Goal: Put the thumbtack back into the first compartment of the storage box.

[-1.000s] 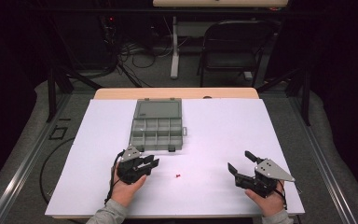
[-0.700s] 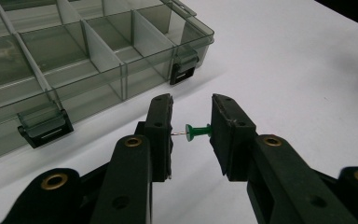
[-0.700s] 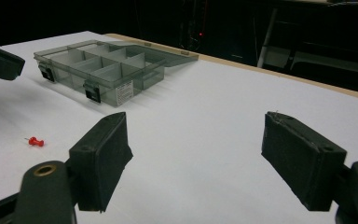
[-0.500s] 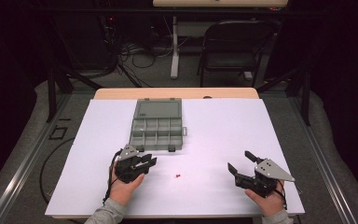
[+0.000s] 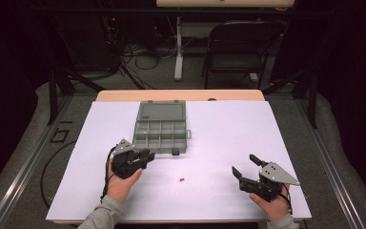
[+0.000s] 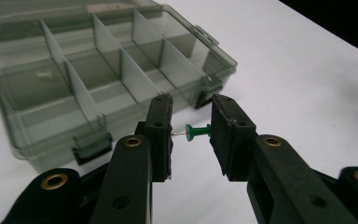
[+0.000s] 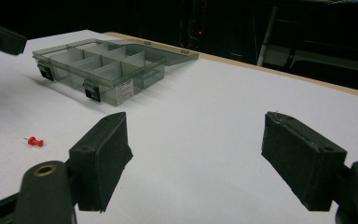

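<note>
— Where do we stand?

— Our left gripper [image 6: 191,133] pinches a green pushpin [image 6: 196,132] between its jaws, just short of the open compartment box [image 5: 161,129] at the table's [image 5: 286,124] far middle.

— And what's left?

— A red pushpin [image 7: 35,141] lies loose on the table near its front edge. Our right gripper [image 7: 196,158] gapes empty; we'd judge sorting unfinished.

A green pushpin [image 6: 196,132] is pinched lengthwise between the left tool's [image 6: 190,133] jaws, just before an open grey compartment box [image 5: 161,128]. A red pushpin [image 5: 182,180] lies on the white surface [image 5: 248,133].
</note>
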`<act>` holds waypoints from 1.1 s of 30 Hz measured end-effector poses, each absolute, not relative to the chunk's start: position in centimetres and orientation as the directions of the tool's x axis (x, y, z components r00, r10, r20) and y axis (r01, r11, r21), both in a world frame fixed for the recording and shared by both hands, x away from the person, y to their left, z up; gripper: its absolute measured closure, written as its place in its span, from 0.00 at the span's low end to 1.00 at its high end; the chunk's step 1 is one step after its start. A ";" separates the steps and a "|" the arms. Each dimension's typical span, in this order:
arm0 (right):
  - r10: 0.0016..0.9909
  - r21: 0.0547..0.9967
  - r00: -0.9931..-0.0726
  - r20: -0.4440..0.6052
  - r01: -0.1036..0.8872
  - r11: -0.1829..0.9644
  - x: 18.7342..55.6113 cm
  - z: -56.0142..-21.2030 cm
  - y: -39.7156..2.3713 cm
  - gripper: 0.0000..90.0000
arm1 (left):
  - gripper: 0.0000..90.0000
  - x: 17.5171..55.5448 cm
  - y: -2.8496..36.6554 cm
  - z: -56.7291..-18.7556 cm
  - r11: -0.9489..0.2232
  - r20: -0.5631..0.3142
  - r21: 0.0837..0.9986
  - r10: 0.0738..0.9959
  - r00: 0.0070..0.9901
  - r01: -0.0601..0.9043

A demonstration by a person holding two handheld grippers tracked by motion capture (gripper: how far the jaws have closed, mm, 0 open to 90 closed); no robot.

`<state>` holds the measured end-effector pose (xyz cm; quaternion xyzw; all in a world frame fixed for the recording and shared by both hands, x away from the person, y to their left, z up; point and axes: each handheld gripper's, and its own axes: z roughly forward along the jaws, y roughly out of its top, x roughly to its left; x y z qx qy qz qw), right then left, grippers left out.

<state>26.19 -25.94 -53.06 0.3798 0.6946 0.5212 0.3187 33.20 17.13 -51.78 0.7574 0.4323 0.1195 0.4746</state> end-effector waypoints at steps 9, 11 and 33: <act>0.860 0.966 -0.508 -0.046 0.199 0.168 26.2 -53.1 -26.0 0.25 | 0.77 36.4 18.8 -49.2 -0.160 -0.214 0.818 0.806 0.551 0.552; 0.860 0.965 -0.509 -0.047 0.199 0.170 26.2 -53.1 -26.0 0.25 | 0.77 37.6 19.2 -48.3 -0.146 -0.223 0.813 0.816 0.534 0.564; 0.856 0.963 -0.514 -0.047 0.204 0.175 26.3 -53.1 -26.0 0.25 | 0.77 45.7 19.8 -47.1 -0.107 -0.250 0.670 0.899 0.359 0.735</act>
